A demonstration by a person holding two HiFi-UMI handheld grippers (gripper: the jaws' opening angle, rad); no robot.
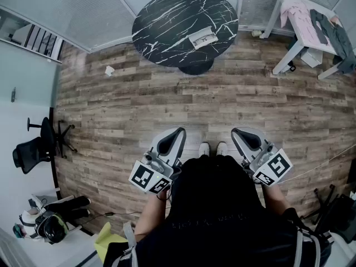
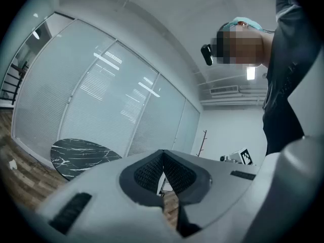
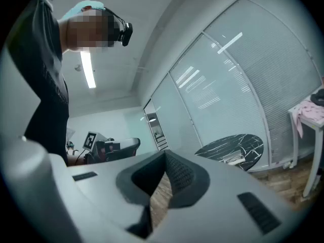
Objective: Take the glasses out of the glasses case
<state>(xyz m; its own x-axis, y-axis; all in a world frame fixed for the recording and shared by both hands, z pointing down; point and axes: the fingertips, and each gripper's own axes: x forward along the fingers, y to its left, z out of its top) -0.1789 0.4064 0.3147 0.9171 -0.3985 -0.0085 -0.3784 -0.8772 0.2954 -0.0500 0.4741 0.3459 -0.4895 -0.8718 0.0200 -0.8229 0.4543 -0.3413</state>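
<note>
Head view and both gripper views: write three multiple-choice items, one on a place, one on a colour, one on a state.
1. Where is the glasses case?
A. in a drawer
B. on the round table
C. on a shelf

2. What colour is the round table's top?
A. black with white veins
B. plain red
C. yellow

3. How do the jaws of the left gripper and right gripper stand?
A. wide apart
B. shut on the case
C. shut, empty

Key: B, the case lies on the tabletop; A, the top is dark and marbled; C, the tips meet with nothing between them.
</note>
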